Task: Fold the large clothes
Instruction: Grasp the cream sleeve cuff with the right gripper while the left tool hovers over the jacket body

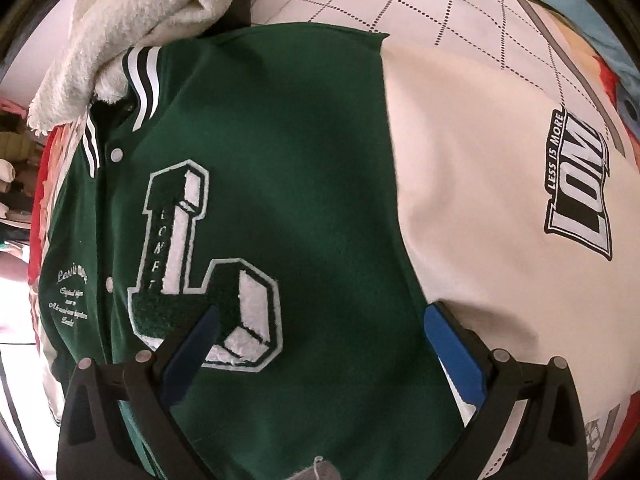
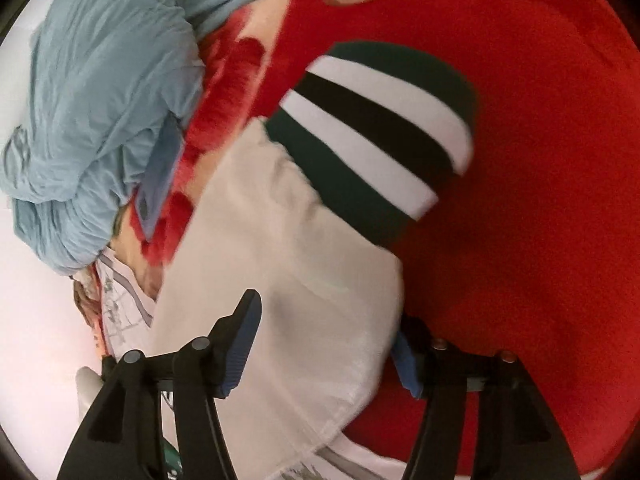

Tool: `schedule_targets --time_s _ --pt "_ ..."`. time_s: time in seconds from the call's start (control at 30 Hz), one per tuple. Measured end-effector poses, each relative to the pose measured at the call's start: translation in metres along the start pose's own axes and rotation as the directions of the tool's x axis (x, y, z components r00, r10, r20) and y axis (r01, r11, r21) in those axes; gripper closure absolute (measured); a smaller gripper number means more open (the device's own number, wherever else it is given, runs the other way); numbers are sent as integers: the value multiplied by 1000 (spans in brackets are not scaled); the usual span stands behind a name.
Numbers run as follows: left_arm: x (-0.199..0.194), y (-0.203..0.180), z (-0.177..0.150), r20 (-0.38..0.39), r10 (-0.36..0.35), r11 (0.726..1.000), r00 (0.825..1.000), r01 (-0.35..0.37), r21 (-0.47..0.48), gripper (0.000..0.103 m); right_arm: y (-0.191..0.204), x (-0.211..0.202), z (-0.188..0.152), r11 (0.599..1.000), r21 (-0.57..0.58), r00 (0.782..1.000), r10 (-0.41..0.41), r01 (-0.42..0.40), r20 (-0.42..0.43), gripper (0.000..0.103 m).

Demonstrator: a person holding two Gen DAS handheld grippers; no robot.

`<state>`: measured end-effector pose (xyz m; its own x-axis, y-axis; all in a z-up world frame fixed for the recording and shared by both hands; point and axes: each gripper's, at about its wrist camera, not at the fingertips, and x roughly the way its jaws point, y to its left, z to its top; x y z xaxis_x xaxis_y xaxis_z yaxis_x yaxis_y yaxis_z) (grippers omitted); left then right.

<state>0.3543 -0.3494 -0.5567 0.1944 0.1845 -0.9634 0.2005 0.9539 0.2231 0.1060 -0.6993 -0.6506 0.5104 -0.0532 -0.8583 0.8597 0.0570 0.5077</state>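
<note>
Surface: red floral blanket [image 2: 540, 160] w/ quilted sheet [image 1: 420, 8].
Jacket [image 1: 280, 160]: green/cream, flat on blanket, front up.
Left gripper [image 1: 320, 320]: apart, over jacket.
Right gripper [image 2: 326, 320]: apart, straddling cream sleeve [image 2: 300, 260].
Bkgd: blue cloth [image 2: 100, 80], white towel [image 1: 140, 12].

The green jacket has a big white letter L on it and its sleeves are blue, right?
Not quite. The green jacket does have a big white letter L, but its sleeve is cream, not blue. The left wrist view shows it.
</note>
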Motion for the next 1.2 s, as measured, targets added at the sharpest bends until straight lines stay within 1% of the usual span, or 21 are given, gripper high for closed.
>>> schedule_targets --time_s 0.03,0.07,0.1,0.13,0.17,0.2,0.23,0.27,0.33,0.4,0.5,0.57,0.6,0.7,0.8,0.87,0.9,1.0,1.13,1.17,1.2 --pt "1 0 1 -3 -4 1000 1000 4 -4 0 1 1 1 1000 -3 1000 23 -23 10 39" --pt "2 1 0 -7 -11 1000 1000 11 -11 0 5 3 3 999 -4 999 36 -36 18 44" --pt "4 3 4 -10 -14 1000 1000 14 -13 0 10 4 9 999 -7 999 47 -47 23 62" --pt "4 3 3 -13 -17 1000 1000 17 -15 0 13 7 9 999 -14 999 47 -47 24 78" --pt "5 4 5 -15 -20 1000 1000 19 -15 0 16 10 10 998 -16 998 65 -65 18 99" --pt "5 5 5 -21 -27 999 999 27 -17 0 20 12 14 996 -4 996 94 -94 11 100" --pt "3 6 5 -25 -33 999 999 32 -21 0 25 11 19 995 7 995 95 -95 20 100" --pt "0 8 5 -27 -47 999 999 46 -30 0 34 8 22 996 0 995 93 -93 38 100" --pt "-5 15 6 -29 -71 996 997 69 -51 0 51 -8 31 995 -32 990 100 -98 100 100" --pt "-11 20 5 -22 -86 994 996 84 -71 0 66 -21 36 991 -47 984 130 -125 122 100" --pt "-17 30 5 -12 -103 991 995 101 -93 0 97 -36 34 984 -104 975 162 -147 150 100" --pt "-20 40 5 -6 -107 989 994 105 -106 0 120 -49 26 974 -147 965 199 -175 168 100" --pt "-20 46 5 -1 -109 988 994 108 -111 0 133 -52 28 970 -156 962 210 -184 172 100" --pt "-26 59 2 13 -109 986 994 110 -127 0 168 -69 14 950 -211 947 269 -232 173 100" --pt "-31 77 -6 25 -106 982 994 108 -154 0 211 -79 -10 922 -289 939 310 -258 149 100" --pt "-35 90 -6 25 -100 980 995 103 -168 0 241 -85 -35 894 -354 937 331 -274 110 100" --pt "-34 99 -8 26 -98 979 995 101 -178 0 249 -87 -45 884 -376 937 336 -278 96 100" --pt "-30 130 -16 25 -80 972 997 83 -220 0 288 -89 -95 834 -463 936 352 -300 27 100" --pt "-22 175 -18 5 -54 958 999 53 -280 0 341 -78 -183 745 -590 940 333 -312 -77 100" --pt "-17 192 -24 -3 -47 953 999 44 -301 0 354 -72 -212 716 -622 941 320 -316 -110 100" --pt "-15 205 -22 -10 -42 949 999 37 -314 0 367 -65 -231 702 -638 943 308 -316 -128 100"
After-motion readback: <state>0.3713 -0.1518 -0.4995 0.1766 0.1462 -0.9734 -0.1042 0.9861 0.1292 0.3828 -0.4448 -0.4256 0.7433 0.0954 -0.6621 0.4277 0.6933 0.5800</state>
